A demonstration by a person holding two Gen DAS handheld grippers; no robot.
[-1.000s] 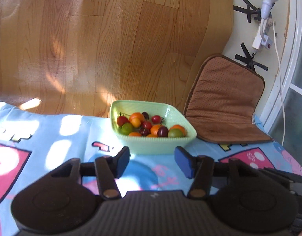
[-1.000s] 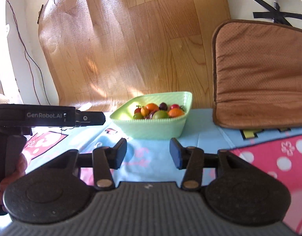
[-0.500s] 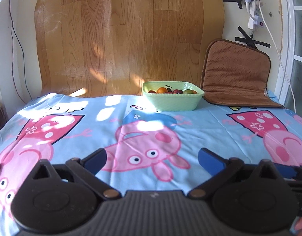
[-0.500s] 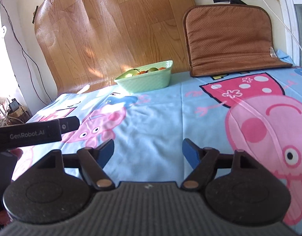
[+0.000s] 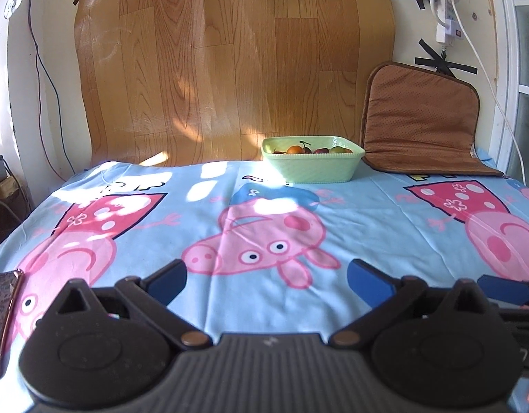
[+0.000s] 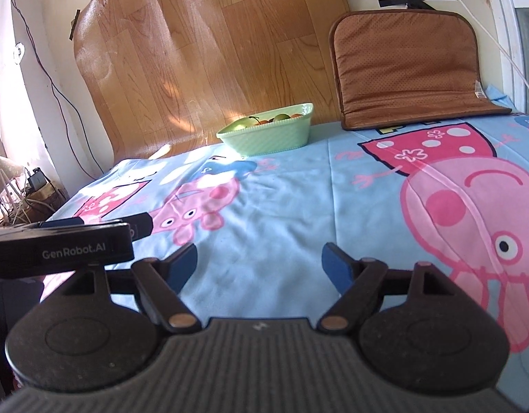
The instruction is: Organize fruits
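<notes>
Left wrist view: my left gripper (image 5: 267, 277) hangs over the near part of the cloth (image 5: 264, 206), fingers spread as wide as they go, nothing btwn them, just blue fabric w/ a pink cartoon pig print underneath. Green bowl (image 5: 312, 168) sits at the far edge of the cloth, a bit right of centre, well apart from my fingertips. Fruits (image 5: 310, 149) only peek over its rim: an orange one, sth dark red w/ a stem, a green one; can't count them from this angle. Brown cushion (image 5: 419, 120) leans on the wall just right of the bowl, its lower flap lying on the cloth. Wood-pattern sheet (image 5: 230, 62) covers the wall behind the bowl. Phone (image 5: 2, 316) lies at the near left edge of the cloth. White power strip (image 5: 445, 27) taped to the wall, far right.

Right wrist view: my right gripper (image 6: 261, 261) is over the near cloth too, jaws opening at this moment, nothing btwn them. Bowl is far and left of centre here, fruit tops barely showing. Left gripper's body, marked GenRobot.AI, is just beside mine on the left, apart from it. Cushion stands far right of the bowl.
</notes>
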